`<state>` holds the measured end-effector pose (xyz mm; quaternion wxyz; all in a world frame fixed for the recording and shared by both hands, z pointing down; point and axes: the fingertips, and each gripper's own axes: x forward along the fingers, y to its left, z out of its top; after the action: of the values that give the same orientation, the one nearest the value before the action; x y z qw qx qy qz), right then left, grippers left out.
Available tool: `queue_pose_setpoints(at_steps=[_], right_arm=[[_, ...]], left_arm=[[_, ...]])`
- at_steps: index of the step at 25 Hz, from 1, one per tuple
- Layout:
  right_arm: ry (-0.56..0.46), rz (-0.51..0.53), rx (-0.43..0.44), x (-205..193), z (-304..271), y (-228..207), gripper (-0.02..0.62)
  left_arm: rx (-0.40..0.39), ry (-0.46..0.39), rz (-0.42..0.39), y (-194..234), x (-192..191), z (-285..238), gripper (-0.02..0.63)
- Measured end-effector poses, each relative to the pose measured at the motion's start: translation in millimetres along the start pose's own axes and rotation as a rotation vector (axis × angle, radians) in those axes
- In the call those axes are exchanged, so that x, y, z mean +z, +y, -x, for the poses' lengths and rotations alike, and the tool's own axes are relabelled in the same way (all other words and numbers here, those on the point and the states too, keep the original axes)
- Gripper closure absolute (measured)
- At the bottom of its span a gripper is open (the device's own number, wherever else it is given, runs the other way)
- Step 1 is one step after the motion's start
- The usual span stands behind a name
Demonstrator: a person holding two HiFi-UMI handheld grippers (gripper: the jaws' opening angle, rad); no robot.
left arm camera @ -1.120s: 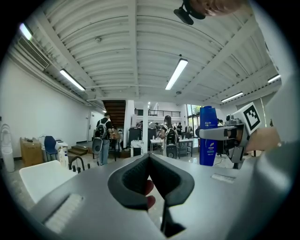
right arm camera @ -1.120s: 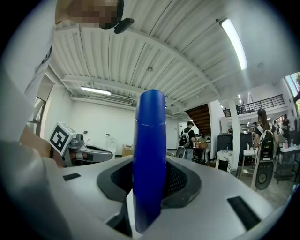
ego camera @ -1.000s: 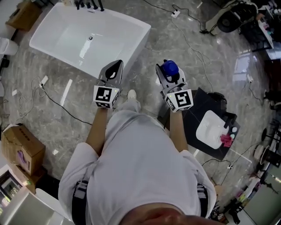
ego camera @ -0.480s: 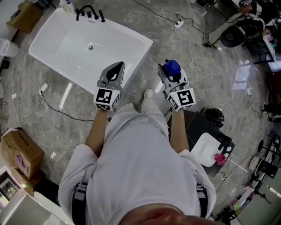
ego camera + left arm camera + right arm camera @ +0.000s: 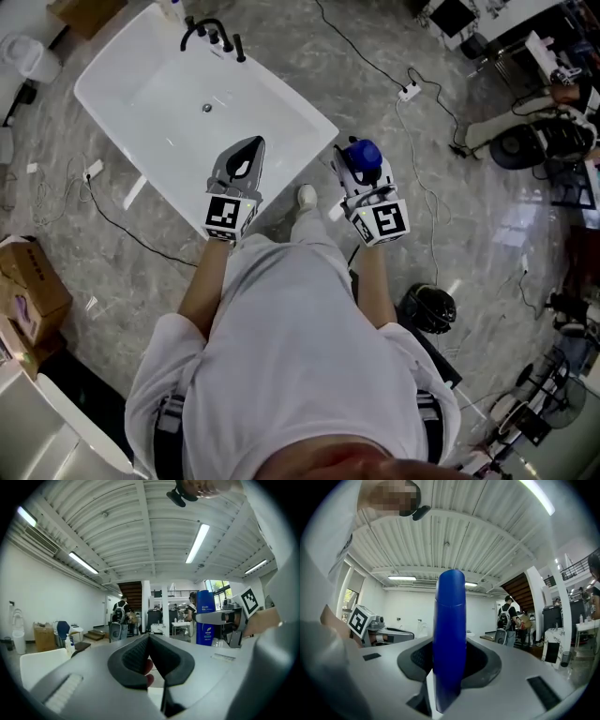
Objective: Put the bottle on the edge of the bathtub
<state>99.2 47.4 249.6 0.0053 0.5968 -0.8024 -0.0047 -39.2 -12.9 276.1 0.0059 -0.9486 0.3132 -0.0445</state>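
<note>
In the head view the white bathtub point(image 5: 298, 98) lies at the upper left. My right gripper point(image 5: 362, 157) is shut on a blue bottle point(image 5: 364, 152), held upright just right of the tub's near corner and above the floor. In the right gripper view the blue bottle point(image 5: 450, 634) stands between the jaws of my right gripper point(image 5: 450, 656). My left gripper point(image 5: 251, 143) hangs over the tub's near rim, shut and empty. The left gripper view shows my left gripper point(image 5: 149, 639) with its pads meeting, and the bottle point(image 5: 205, 618) off to the right.
A black faucet point(image 5: 214, 33) sits on the tub's far rim. Cables and a power strip point(image 5: 410, 91) lie on the marble floor. A cardboard box point(image 5: 23, 286) is at the left, a black round object point(image 5: 429, 307) at the right. The person's shoe point(image 5: 307, 195) is between the grippers.
The person has stepped closer to the tub, so both grippers now sit nearer its near corner. The black tray at the right has left the view. The grip on the bottle is unchanged.
</note>
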Motion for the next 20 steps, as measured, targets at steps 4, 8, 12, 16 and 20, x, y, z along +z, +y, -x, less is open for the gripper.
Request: queue_pose_setpoints(at_steps=[4, 8, 12, 16, 20], right_arm=[[-0.004, -0.016, 0.064, -9, -44, -41, 0.459], [0.001, -0.018, 0.131, -26, -87, -73, 0.459], [-0.003, -0.021, 0.184, -52, -122, -103, 0.459], [0.004, -0.019, 0.203, -85, -156, -130, 0.459], [0.008, -0.007, 0.222, -120, -189, -146, 0.459]], left_arm=[[0.093, -0.033, -0.010, 24, 0, -44, 0.611], [0.152, -0.068, -0.002, 44, 2, -83, 0.611], [0.199, -0.068, 0.004, 62, -17, -121, 0.611], [0.228, -0.079, -0.002, 84, -44, -155, 0.611], [0.240, -0.055, 0.014, 106, -82, -181, 0.611]])
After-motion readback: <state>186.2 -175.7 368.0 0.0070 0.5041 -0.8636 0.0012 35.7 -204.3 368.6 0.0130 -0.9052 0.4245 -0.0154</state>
